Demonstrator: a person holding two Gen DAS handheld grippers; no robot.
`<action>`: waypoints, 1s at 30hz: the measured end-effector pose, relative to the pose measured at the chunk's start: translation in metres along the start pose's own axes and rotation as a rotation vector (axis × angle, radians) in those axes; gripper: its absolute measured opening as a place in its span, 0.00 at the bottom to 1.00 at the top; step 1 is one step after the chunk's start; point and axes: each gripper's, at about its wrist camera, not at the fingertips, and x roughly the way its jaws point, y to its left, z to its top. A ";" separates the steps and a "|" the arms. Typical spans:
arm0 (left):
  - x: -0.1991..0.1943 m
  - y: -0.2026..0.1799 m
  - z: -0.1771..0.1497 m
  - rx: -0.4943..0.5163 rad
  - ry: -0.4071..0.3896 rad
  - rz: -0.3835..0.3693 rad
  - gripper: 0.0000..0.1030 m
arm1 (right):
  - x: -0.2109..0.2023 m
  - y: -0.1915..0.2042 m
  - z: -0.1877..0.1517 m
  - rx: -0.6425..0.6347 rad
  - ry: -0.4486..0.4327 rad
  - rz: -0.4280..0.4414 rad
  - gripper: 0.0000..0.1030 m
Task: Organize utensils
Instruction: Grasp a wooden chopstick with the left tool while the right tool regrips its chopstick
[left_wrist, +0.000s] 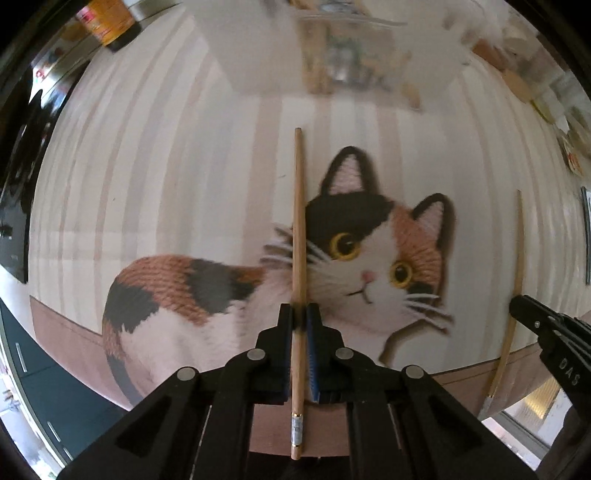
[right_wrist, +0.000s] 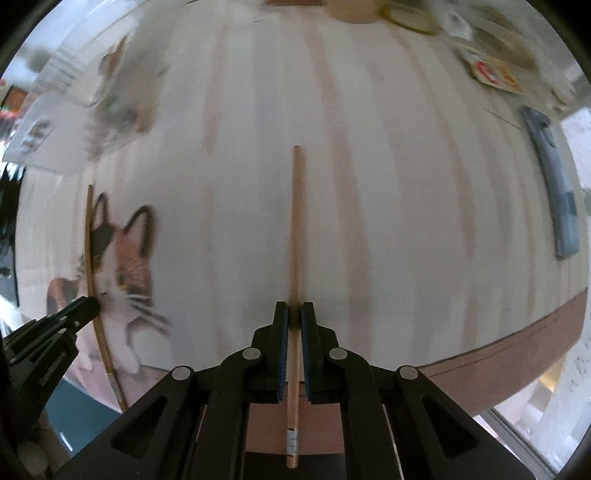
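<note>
Both grippers point straight down at the table, side by side, each clamped on one wooden chopstick.

Left gripper (left_wrist: 300, 314): jaws narrow, blue pads pressed on either side of the left chopstick (left_wrist: 298, 236). Grip falls toward the butt end; the silver-banded end sticks back under the gripper body, and the thin end runs forward over the mat. The stick crosses the calico cat print (left_wrist: 373, 258), passing just left of the cat's face. Whether the stick rests on the mat or is lifted clear, I cannot tell.

Right gripper (right_wrist: 294, 314): jaws narrow, pads closed on the right chopstick (right_wrist: 296, 229). Same grip point, near the banded butt end, with the thin end forward over plain striped cloth. Contact with the surface again not resolvable.

Cross-views: the right gripper (left_wrist: 546, 325) shows at the right edge of the left wrist view with its chopstick (left_wrist: 515, 280) alongside; the left gripper (right_wrist: 70, 314) shows at the left edge of the right wrist view with its stick (right_wrist: 90, 258) over the cat's face. The two sticks lie roughly parallel and well apart.

Surroundings: striped placemat (right_wrist: 369, 184) with brown border. A blue-grey flat object (right_wrist: 557, 192) lies to the right on the table. A clear container (left_wrist: 343, 55) at the far side of the mat is blurred; contents unreadable.
</note>
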 end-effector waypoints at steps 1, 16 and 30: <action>0.001 0.003 -0.001 -0.002 0.000 -0.005 0.05 | 0.001 0.008 0.000 -0.020 -0.001 0.001 0.07; -0.005 0.014 0.001 0.002 0.018 -0.020 0.06 | 0.005 0.020 -0.024 -0.063 0.053 -0.029 0.13; -0.001 0.006 -0.002 0.027 0.003 0.001 0.05 | -0.002 0.034 -0.044 -0.076 -0.011 -0.097 0.07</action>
